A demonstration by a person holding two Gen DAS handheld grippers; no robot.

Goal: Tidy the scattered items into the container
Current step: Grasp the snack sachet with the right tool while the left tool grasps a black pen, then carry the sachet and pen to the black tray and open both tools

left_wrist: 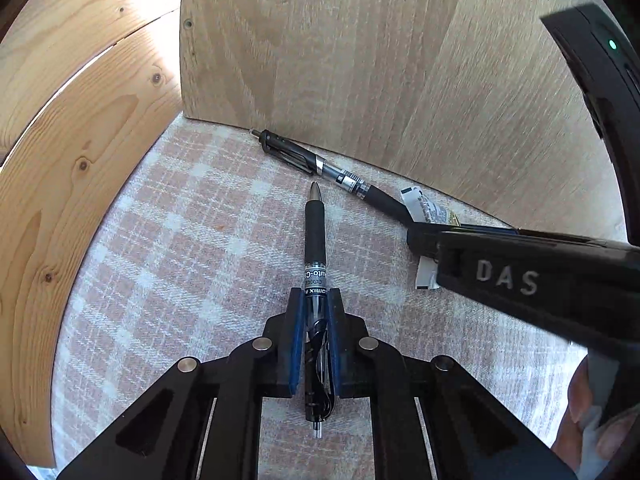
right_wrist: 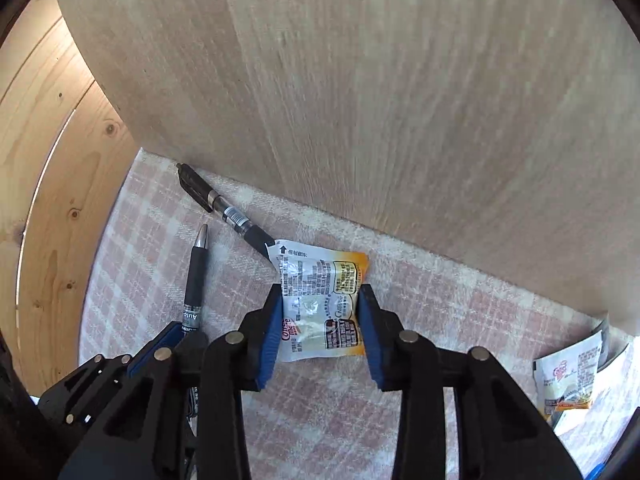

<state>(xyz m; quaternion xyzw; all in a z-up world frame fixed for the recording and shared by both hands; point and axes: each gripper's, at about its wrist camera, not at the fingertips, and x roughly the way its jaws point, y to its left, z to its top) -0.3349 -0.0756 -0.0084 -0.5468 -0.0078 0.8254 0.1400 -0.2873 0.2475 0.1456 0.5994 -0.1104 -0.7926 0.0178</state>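
My left gripper (left_wrist: 315,294) is shut on a black pen (left_wrist: 315,240), tip pointing away, low over the checked cloth (left_wrist: 180,240) lining the wooden container. A second black pen (left_wrist: 320,166) lies along the back wall (left_wrist: 340,60). My right gripper (right_wrist: 320,294) is shut on a white and orange sachet (right_wrist: 318,300) held over the cloth (right_wrist: 440,300) near the back wall. It shows in the left wrist view as a black body marked DAS (left_wrist: 520,280). The held pen (right_wrist: 196,276) and the lying pen (right_wrist: 224,210) show left of the sachet.
The container has a pine side wall (left_wrist: 60,160) on the left and a pale wooden back wall (right_wrist: 360,100). Another sachet (right_wrist: 568,376) lies at the far right of the cloth by the wall's end.
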